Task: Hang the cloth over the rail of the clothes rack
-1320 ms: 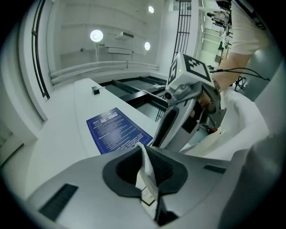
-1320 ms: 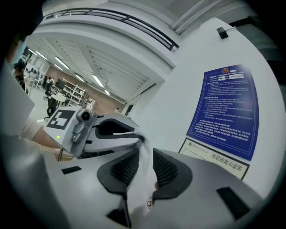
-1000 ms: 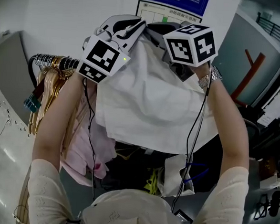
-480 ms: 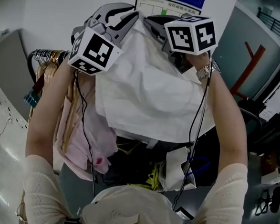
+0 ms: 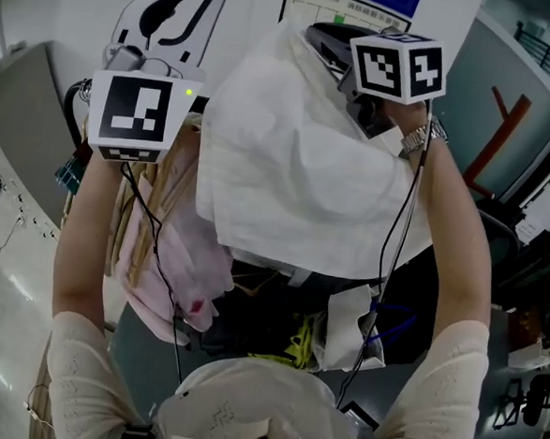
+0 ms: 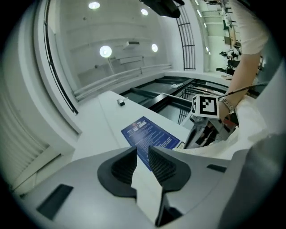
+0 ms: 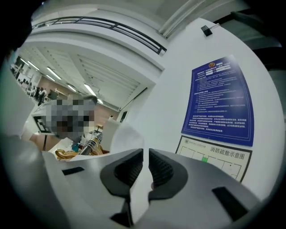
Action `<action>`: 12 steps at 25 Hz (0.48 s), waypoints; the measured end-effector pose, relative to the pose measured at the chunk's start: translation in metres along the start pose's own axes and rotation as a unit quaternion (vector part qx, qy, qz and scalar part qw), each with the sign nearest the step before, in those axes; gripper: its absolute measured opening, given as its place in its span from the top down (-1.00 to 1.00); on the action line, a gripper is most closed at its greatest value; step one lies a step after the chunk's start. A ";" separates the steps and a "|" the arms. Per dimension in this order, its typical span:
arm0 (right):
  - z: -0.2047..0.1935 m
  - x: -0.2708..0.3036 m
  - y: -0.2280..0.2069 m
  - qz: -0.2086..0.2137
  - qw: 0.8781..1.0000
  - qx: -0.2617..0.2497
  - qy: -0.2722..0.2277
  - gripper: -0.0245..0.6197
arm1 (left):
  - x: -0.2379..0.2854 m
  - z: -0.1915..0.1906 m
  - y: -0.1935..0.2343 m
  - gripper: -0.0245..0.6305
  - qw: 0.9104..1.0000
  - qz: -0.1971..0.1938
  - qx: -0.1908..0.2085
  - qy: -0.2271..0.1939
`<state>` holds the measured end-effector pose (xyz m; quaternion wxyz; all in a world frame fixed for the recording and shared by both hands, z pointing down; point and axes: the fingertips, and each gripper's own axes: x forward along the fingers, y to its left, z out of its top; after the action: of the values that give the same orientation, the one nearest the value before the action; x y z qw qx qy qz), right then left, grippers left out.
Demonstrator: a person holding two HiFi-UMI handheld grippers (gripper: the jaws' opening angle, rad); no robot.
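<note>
Before the white wall [image 5: 73,12], holding up the cloth [image 5: 288,168]: broad, white and crumpled, hanging from the raised right gripper [image 7: 145,152] above the rack's clothes, with its lower edge loose in front of the chest. To its left, a pink garment [image 5: 173,272] and wooden hangers [image 5: 128,232] crowded along the rail [image 7: 92,142]. Pinching a fold of the cloth in the right gripper, jaws nearly together, just closing in and then easing a hair. Holding the left gripper [image 6: 143,150] off to the left, clear of the cloth, aimed up at the wall, jaws a little apart. Past the jaws, a blue poster [image 7: 219,100]; on the right wrist, a watch [image 5: 416,137].
</note>
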<state>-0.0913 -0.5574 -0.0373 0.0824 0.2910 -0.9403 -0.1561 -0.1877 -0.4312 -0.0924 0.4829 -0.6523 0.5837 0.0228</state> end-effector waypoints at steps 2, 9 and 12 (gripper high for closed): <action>0.005 -0.003 -0.003 -0.008 1.000 0.007 -0.013 0.82 | -0.017 -0.009 -0.009 0.66 0.999 -0.014 -0.036 0.032; 0.023 -0.017 -0.008 -0.024 0.998 0.016 -0.058 0.78 | -0.073 -0.030 -0.061 0.66 0.989 -0.074 -0.096 0.089; 0.042 -0.039 0.011 -0.007 0.996 0.020 -0.089 0.78 | -0.086 -0.041 -0.079 0.66 0.982 -0.096 -0.124 0.107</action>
<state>-0.0756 -0.5162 -0.0756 -0.0084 0.2843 -0.9448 -0.1628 -0.1752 -0.4062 0.0277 0.3325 -0.7590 0.5593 -0.0215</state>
